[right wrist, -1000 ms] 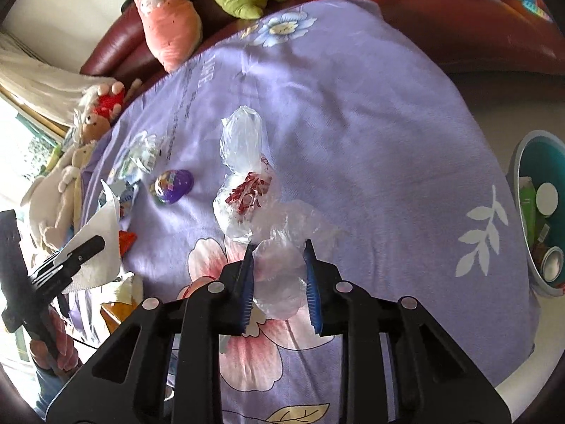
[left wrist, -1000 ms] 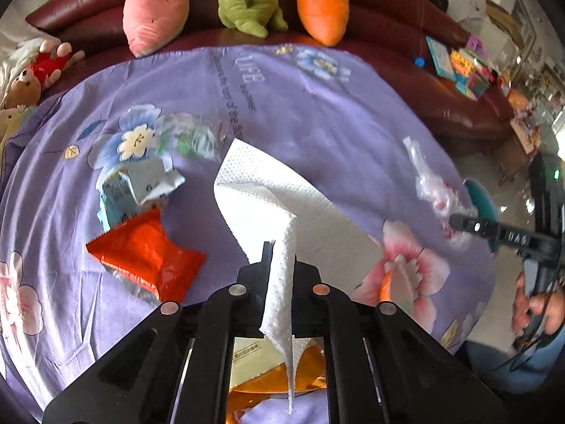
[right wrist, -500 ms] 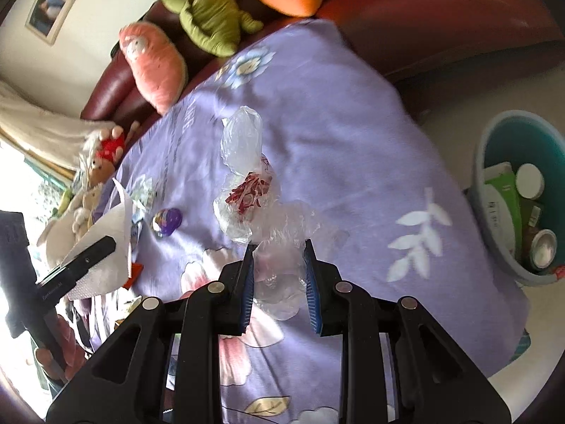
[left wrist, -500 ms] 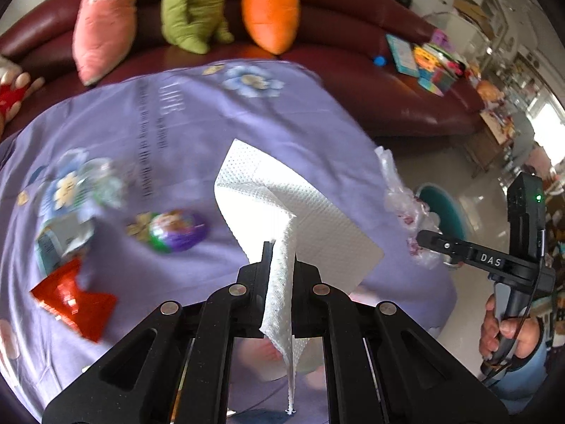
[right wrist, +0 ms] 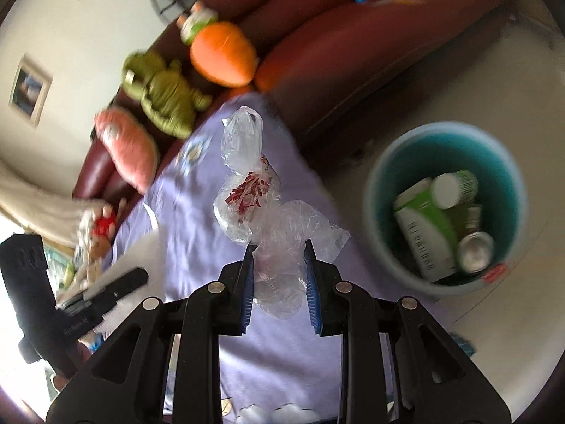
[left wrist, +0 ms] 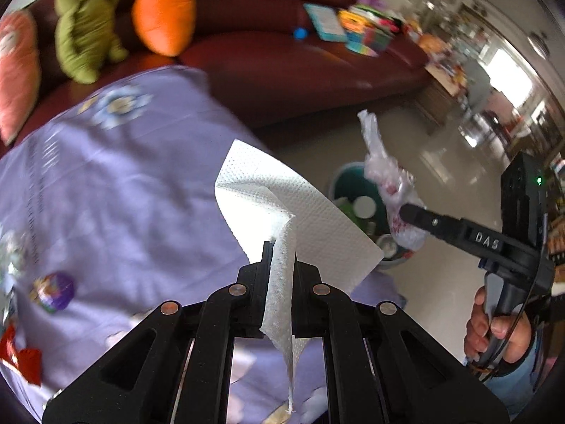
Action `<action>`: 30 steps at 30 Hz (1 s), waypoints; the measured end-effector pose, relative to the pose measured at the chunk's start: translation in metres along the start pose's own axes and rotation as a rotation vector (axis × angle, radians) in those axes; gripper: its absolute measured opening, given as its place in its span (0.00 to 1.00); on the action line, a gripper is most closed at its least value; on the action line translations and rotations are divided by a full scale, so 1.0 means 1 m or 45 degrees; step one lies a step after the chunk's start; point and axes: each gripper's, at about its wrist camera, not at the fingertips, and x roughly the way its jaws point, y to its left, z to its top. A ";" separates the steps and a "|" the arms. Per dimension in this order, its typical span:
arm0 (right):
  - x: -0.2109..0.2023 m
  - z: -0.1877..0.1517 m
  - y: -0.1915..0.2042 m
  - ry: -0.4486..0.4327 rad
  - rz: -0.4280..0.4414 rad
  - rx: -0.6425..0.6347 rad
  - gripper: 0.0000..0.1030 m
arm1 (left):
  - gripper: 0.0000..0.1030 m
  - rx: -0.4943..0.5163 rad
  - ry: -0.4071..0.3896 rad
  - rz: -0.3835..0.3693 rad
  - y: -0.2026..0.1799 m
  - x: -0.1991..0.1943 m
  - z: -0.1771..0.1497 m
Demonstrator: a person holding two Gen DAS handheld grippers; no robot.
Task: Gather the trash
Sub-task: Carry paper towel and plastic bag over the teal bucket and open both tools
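The left gripper [left wrist: 280, 258] is pinching a white paper towel [left wrist: 282, 212] between fingers pressed almost together, the sheet standing up in a folded fan above the tips while a thin tail is hanging down behind them. The right gripper [right wrist: 279, 265] is clamping a crumpled clear plastic bag [right wrist: 247, 190] with red print, its blue-padded fingers [right wrist: 247, 282] sitting a little apart with the bunched film filling the gap. Both pieces are being held in the air, off the purple flowered tablecloth [left wrist: 123, 194]; the teal trash bin [right wrist: 445, 212] is standing on the floor just beyond the table edge, already holding a green carton, a can and a lidded tub. From the left view the bag appears to be hanging roughly over the bin, though depth is hard to judge. Both items look nearly weightless and limp, so they are likely to flutter or cling to the pads on release; the film is slippery and is best taken at a gathered wad, as it is now, and the towel is soft and tears easily, so a fold is the safer hold. A purple foil egg [left wrist: 53, 291] and a red wrapper [left wrist: 17, 357] are lying on the cloth, waiting
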 end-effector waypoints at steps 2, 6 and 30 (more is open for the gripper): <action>-0.017 0.009 -0.021 -0.060 -0.023 0.045 0.23 | 0.07 0.036 0.010 -0.025 -0.023 0.013 0.010; -0.038 0.018 -0.053 -0.126 -0.054 0.107 0.24 | 0.07 0.089 0.042 -0.064 -0.059 0.039 0.021; -0.036 0.036 -0.151 -0.103 -0.225 0.273 0.26 | 0.09 0.231 0.312 -0.148 -0.154 0.197 0.033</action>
